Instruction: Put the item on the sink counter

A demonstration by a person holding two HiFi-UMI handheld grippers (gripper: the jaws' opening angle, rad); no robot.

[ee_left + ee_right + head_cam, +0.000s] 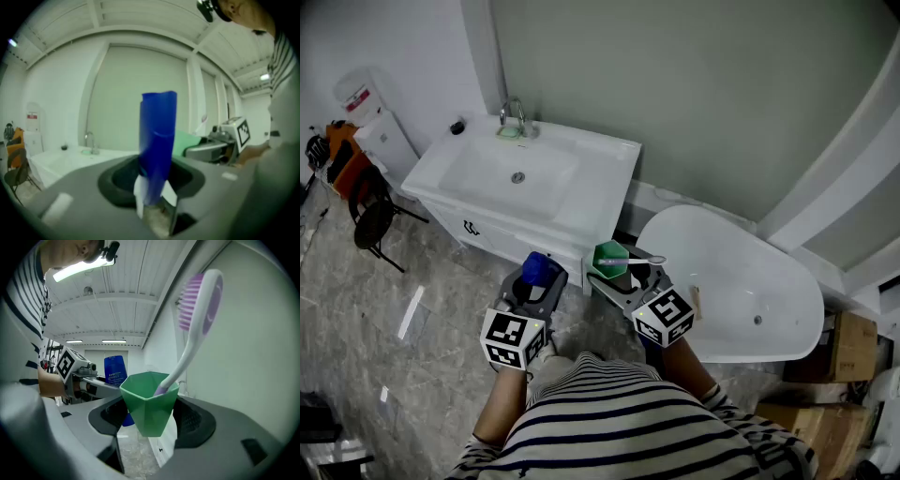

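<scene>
My left gripper (538, 281) is shut on an upright blue tube (542, 267), which fills the middle of the left gripper view (158, 145). My right gripper (619, 274) is shut on a green faceted cup (610, 258). A white toothbrush with purple bristles (197, 319) leans out of the cup (149, 406). Both grippers hover side by side over the floor, just in front of the near right corner of the white sink counter (600, 192). In the right gripper view the blue tube (115, 371) shows at the left, behind the cup.
The basin (511, 173) has a faucet (514, 114) and a green soap dish (508, 132) at its back. A white bathtub (741, 291) lies to the right. A black chair (375, 216) and a water dispenser (370, 122) stand left. Cardboard boxes (848, 347) sit far right.
</scene>
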